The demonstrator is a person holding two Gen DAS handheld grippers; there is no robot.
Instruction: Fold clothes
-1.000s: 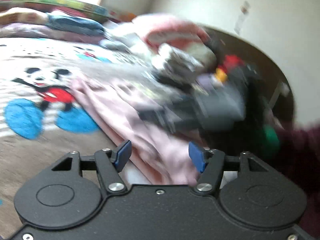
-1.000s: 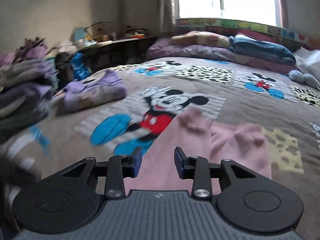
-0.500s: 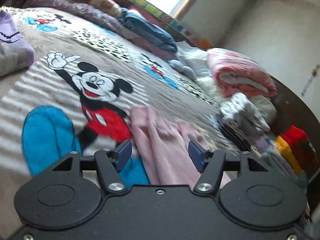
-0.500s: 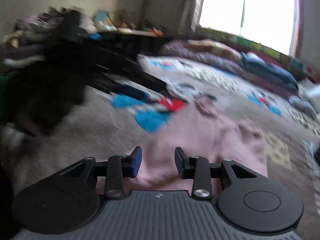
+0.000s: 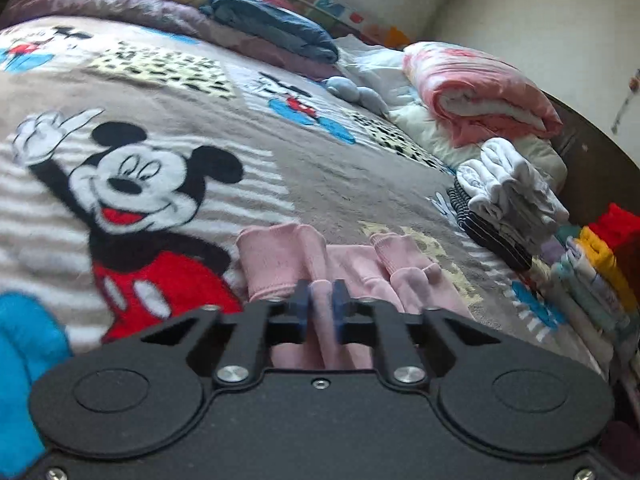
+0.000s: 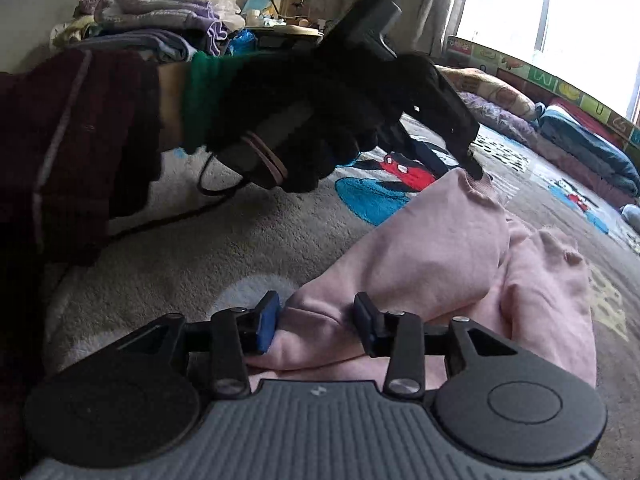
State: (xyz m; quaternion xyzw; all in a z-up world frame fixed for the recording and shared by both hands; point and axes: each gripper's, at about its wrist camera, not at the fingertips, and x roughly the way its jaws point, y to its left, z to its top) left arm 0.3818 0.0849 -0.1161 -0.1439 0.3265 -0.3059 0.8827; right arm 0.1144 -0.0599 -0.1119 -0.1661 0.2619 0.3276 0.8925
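My left gripper (image 5: 320, 306) is pinching a fold of the pink garment (image 5: 348, 264), its jaws having just been closing onto the cloth; in the right wrist view its tip (image 6: 474, 168) is touching the garment's far corner. My right gripper (image 6: 316, 322) is sitting spread with a bulge of the same pink garment (image 6: 440, 248) between its pads, jaws having just been opening, pads not clearly pressing. My gloved left hand (image 6: 320, 120) is wrapping the left tool's handle. The garment is lying crumpled on a grey cartoon-mouse blanket (image 5: 320, 168) covering the bed, two cuffed ends pointing away from me. One rolled pink-and-white blanket (image 5: 480, 92) and one white folded stack (image 5: 504, 192) are sitting at the bed's right edge, with a multicoloured pile (image 5: 592, 272) nearer. One folded blue cover (image 5: 272, 28) is lying along the window side. Another clothes heap (image 6: 160, 28) is standing beyond the left edge. Blanket between garment and piles is lying open.
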